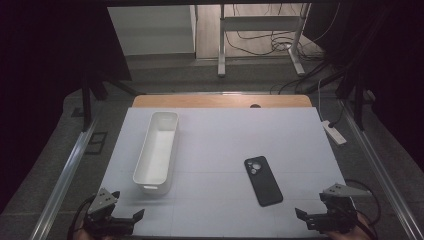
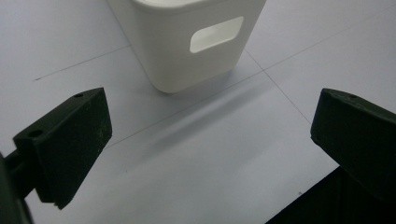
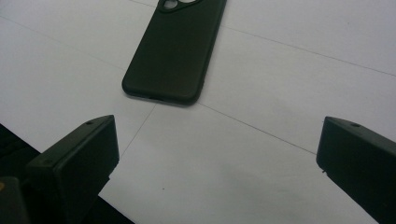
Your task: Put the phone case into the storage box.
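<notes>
Left gripper (image 1: pixel 131 220) at near-left table corner, jaws spread wide, gripping nothing, touching nothing. Right gripper (image 1: pixel 306 216) at near-right corner, jaws equally wide apart, empty too.

Count: two grippers, one white bin (image 1: pixel 157 151), one black phone case (image 1: pixel 263 180), one white table mat (image 1: pixel 225 135).

Bin long and narrow, upright, left half of mat, short end toward left gripper. Phone case flat, back side up, camera cutout at far end, right of centre, well apart from bin.

Left gripper view: bin's (image 2: pixel 187 42) near end wall close up with slot handle cutout, mat edge under right jaw; not readable from high view. Right gripper view: phone case (image 3: pixel 175 49) lower end just ahead between jaws, faint grid lines on mat. High view: floor cables, desk legs, possibly a power strip (image 1: pixel 334 132) right of table, too small to confirm
</notes>
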`<state>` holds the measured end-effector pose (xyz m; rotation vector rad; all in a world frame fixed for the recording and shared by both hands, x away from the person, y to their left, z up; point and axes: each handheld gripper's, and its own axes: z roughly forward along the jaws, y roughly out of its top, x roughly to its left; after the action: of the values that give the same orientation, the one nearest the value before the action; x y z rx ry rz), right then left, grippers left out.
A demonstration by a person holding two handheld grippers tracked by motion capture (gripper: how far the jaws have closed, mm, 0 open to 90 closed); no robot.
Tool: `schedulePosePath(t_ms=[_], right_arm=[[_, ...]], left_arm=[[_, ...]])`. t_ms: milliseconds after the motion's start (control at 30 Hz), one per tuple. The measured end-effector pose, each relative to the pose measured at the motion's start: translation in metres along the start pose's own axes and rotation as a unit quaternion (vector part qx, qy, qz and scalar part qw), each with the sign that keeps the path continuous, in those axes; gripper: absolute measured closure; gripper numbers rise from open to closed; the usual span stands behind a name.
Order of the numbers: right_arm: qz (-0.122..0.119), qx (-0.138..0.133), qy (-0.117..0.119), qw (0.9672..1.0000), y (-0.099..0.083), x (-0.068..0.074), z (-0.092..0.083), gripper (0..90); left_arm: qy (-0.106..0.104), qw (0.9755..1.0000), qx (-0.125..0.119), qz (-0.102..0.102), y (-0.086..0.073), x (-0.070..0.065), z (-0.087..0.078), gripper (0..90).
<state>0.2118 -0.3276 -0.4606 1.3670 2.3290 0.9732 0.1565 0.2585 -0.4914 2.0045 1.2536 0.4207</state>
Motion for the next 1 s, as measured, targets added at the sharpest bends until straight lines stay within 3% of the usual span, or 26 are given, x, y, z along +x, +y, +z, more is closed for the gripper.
schedulePosePath(t_ms=[500,1000], right_arm=[[-0.016,0.016,0.003,0.9997,0.0012,0.0032,0.0027,0.0],[-0.024,0.011,0.002,0.9997,0.0013,0.0044,0.0018,0.0]], left_arm=[[-0.003,1.0000,0.000,0.005,-0.0004,-0.0005,0.0000,0.0],[-0.008,1.0000,-0.004,0.003,-0.0007,0.0001,-0.0004,0.0]])
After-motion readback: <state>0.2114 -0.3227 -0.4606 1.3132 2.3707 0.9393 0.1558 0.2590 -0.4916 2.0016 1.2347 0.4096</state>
